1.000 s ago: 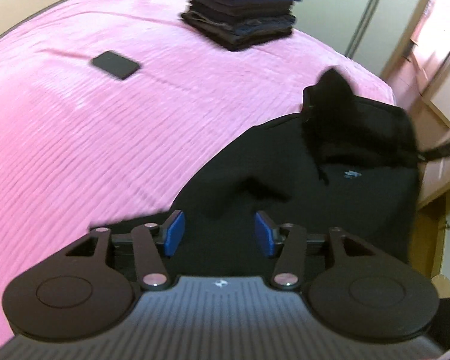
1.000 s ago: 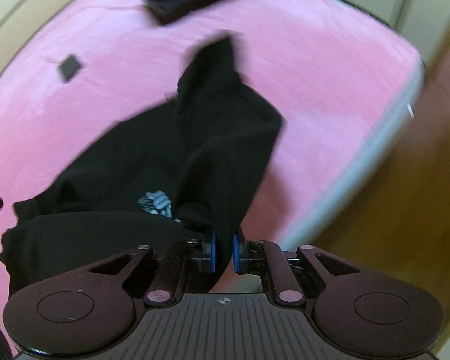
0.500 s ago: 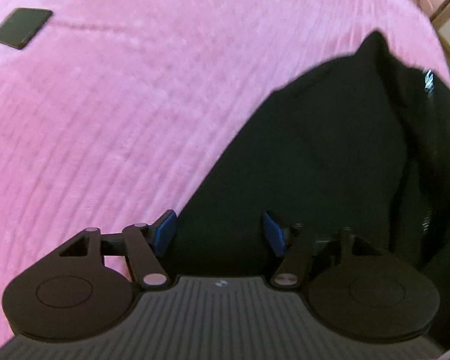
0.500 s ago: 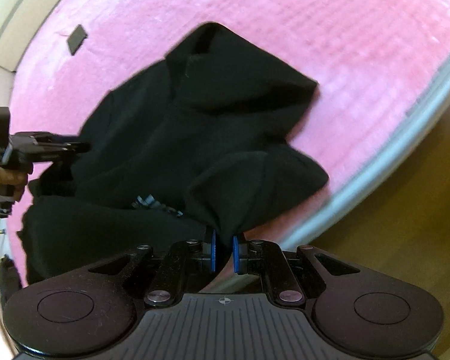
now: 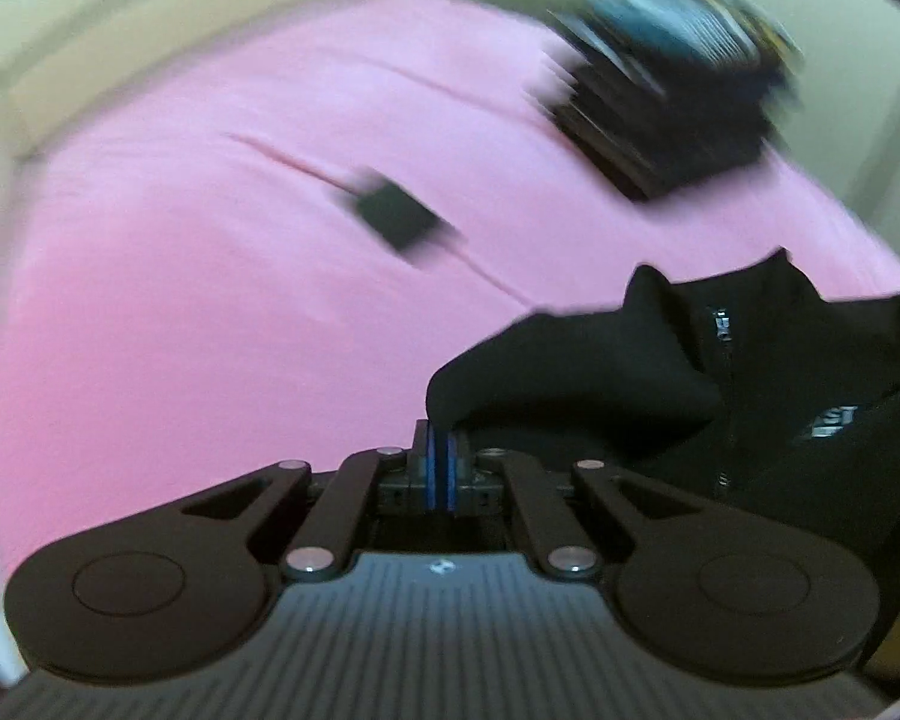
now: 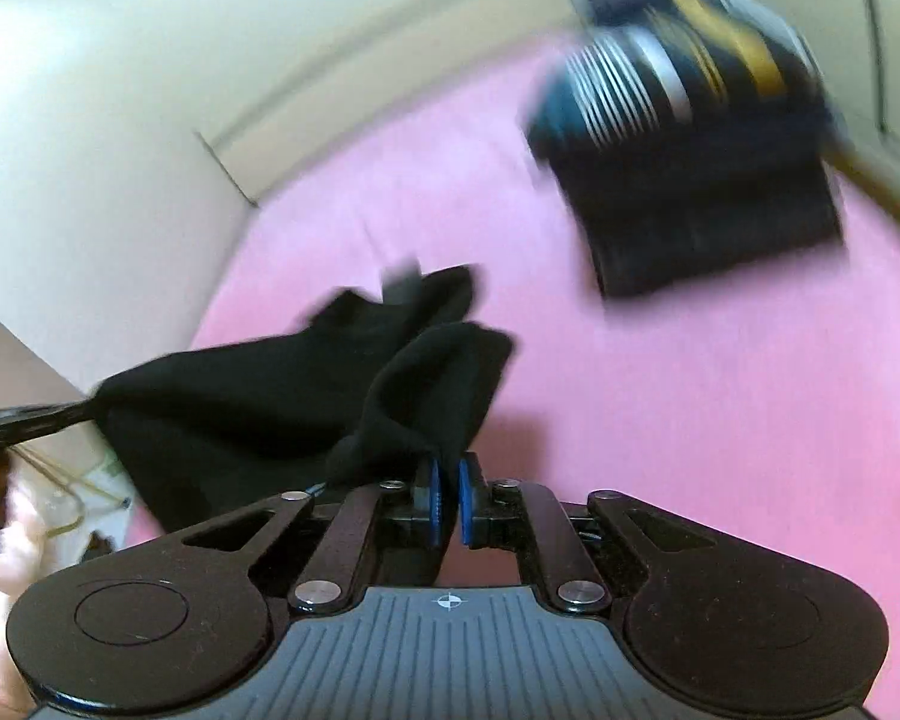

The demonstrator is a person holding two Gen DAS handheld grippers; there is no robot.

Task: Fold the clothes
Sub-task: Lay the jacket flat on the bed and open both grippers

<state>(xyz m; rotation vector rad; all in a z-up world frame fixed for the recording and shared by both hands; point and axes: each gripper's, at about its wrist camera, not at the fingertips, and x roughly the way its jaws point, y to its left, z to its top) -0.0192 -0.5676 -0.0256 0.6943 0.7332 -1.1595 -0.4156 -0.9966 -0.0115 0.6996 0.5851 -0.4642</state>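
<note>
A black zip jacket (image 5: 660,372) hangs between both grippers above the pink bed (image 5: 210,300). My left gripper (image 5: 441,450) is shut on a fold of the jacket's edge. My right gripper (image 6: 448,480) is shut on another part of the jacket (image 6: 330,396), which stretches away to the left, where the left gripper's finger (image 6: 30,420) shows holding it. The zip and a small white logo face the left wrist camera.
A stack of folded dark and striped clothes (image 5: 672,102) sits at the far side of the bed, also in the right wrist view (image 6: 690,180). A dark phone (image 5: 396,219) lies on the bed. Cream walls surround the bed.
My left gripper has shut on the jacket's edge; it was open over the cloth before. Both grippers have lifted and swung, so the views now face the far clothes stack.
</note>
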